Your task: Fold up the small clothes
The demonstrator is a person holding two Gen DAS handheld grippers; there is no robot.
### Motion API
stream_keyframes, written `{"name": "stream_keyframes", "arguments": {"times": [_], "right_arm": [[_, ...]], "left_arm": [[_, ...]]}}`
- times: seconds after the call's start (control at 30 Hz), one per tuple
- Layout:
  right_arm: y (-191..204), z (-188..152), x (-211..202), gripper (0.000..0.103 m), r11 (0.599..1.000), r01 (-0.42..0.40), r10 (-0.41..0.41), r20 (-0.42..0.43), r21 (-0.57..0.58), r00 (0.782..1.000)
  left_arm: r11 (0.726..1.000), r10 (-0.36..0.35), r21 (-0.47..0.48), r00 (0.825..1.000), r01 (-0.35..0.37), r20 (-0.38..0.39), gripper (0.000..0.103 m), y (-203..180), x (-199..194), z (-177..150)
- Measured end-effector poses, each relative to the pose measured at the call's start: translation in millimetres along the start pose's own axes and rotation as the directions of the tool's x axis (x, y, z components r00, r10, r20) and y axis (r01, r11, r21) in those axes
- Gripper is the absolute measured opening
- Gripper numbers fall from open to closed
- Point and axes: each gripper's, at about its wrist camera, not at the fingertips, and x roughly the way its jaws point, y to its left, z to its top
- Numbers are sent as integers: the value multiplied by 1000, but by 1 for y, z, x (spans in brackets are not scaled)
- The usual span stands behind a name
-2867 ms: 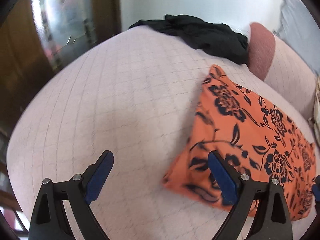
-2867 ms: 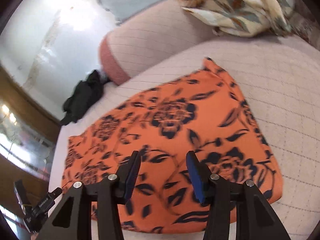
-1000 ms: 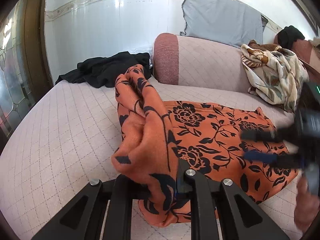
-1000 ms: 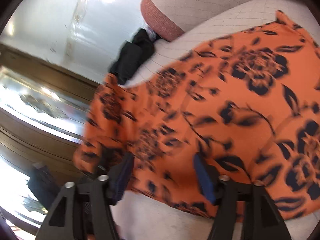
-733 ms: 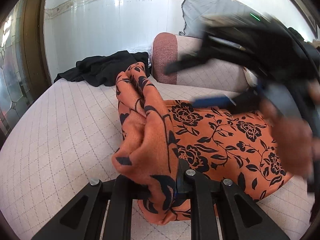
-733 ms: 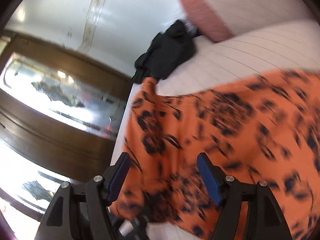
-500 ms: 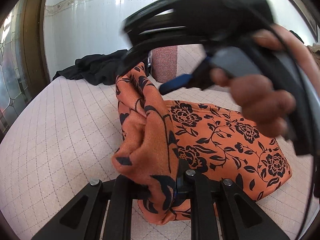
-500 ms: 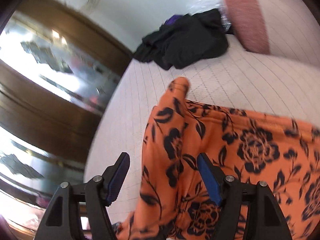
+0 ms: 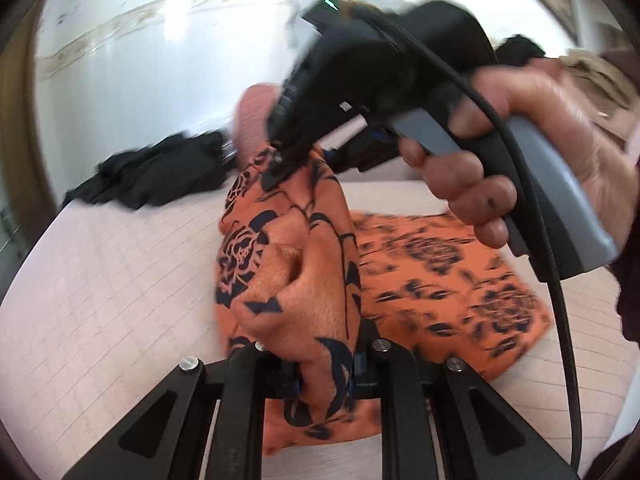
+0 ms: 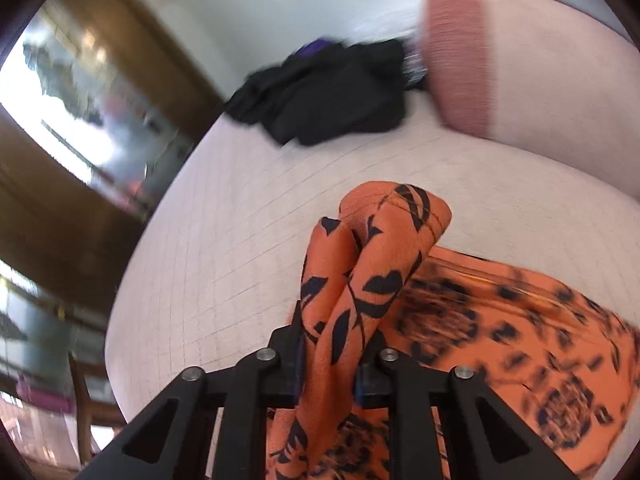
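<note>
An orange garment with a dark floral print [image 9: 432, 300] lies on the pale quilted couch seat [image 9: 100, 288]. My left gripper [image 9: 324, 376] is shut on a bunched near corner of it and holds the fold raised. My right gripper [image 10: 326, 376] is shut on the far upper corner of the same raised edge [image 10: 384, 236]. In the left wrist view the right gripper's black body [image 9: 384, 76] and the hand holding it fill the upper right, its tip at the top of the fold. The rest of the garment [image 10: 520, 344] lies flat to the right.
A heap of black clothing [image 9: 152, 176] lies at the back of the seat, also in the right wrist view [image 10: 332, 96]. A pink bolster armrest [image 10: 460, 64] stands behind the garment. A dark wooden door with glass [image 10: 80, 128] is at the left.
My right gripper swung over from the flat part of the garment to the raised edge and shut on its upper corner. My left gripper has stayed shut on the near corner.
</note>
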Motion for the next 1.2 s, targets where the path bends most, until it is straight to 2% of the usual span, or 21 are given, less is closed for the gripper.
{"name": "stream_keyframes", "arguments": {"times": [0.17,0.3,0.43,0.6,0.63,0.7,0.77,0.8,0.87,0.93,0.97,1.07,1.13,1.2], "right_arm": [[-67,-38,-65,16,996,-5,-4,96,94,995],[-117,-69,-111,16,987,7,-32,157,159,987],[-163,-88,-135,16,972,23,-62,162,233,985],[-213,-98,-136,16,950,27,-83,166,312,983],[-220,-98,-133,16,946,24,-81,164,323,983],[-231,-95,-117,16,940,24,-85,165,341,983],[-242,-94,-110,16,936,26,-92,174,350,981],[-245,-92,-105,16,934,25,-97,184,357,978],[-256,-93,-97,16,923,30,-114,198,384,974],[-264,-93,-91,16,910,34,-121,186,413,975],[-268,-93,-88,16,904,46,-132,175,426,976],[-277,-99,-97,19,875,24,-121,172,483,978],[-277,-104,-113,19,869,48,-158,183,493,970],[-271,-114,-136,19,870,81,-202,200,487,959]], "left_arm": [[984,-173,34,984,172,31,15,-50,-6,14],[964,-264,36,964,264,9,15,-91,6,19],[952,-301,44,953,302,-28,15,-127,23,18],[946,-324,-28,942,323,-83,17,-144,50,17],[946,-325,-41,940,323,-98,19,-145,55,16],[945,-326,-52,936,322,-132,32,-143,64,15],[945,-326,-41,930,323,-173,52,-143,66,15],[945,-326,-30,928,326,-179,57,-143,63,17],[936,-350,-22,923,351,-160,71,-137,54,24],[928,-371,-16,921,372,-117,73,-122,42,33],[933,-360,-11,927,361,-106,73,-115,40,36],[964,-267,-34,958,265,-102,74,-81,39,47],[980,-196,-73,972,187,-129,74,-64,45,46],[989,-126,-97,978,111,-164,74,-50,51,46]]}}
